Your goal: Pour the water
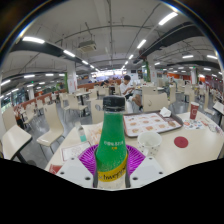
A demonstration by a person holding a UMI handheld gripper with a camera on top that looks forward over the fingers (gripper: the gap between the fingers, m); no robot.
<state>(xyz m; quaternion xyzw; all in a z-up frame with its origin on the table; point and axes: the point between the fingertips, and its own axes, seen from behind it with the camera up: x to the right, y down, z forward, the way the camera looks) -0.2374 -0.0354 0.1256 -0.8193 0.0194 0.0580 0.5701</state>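
The gripper [112, 172] holds a green bottle [112, 140] upright between its two fingers. The magenta pads [93, 160] sit close on either side of the bottle's lower body, at about 9 and 3 o'clock from it, and seem to press against it, though the fingertips themselves are lost in the dark below. The fingers are therefore closed to roughly the bottle's width. The bottle has a dark green cap [113, 102] and a yellow label [113, 170] low on its body.

The gripper points level and forward, with the bottle standing straight up along the middle of the view. No hand or sleeve of the holder can be seen.

Beyond the bottle lies a white table [190, 150]. At about 1 o'clock from the bottle a tray [152, 124] rests on it, and farther out at 2 o'clock stands a red cup [194, 112]. A small red round object [181, 142] lies at 3 o'clock. At 10 o'clock a pale chair [52, 124] stands by the table. The room is a large canteen-like hall with rows of tables and long ceiling lights [34, 40]; a person [126, 84] sits far back at 12 o'clock.
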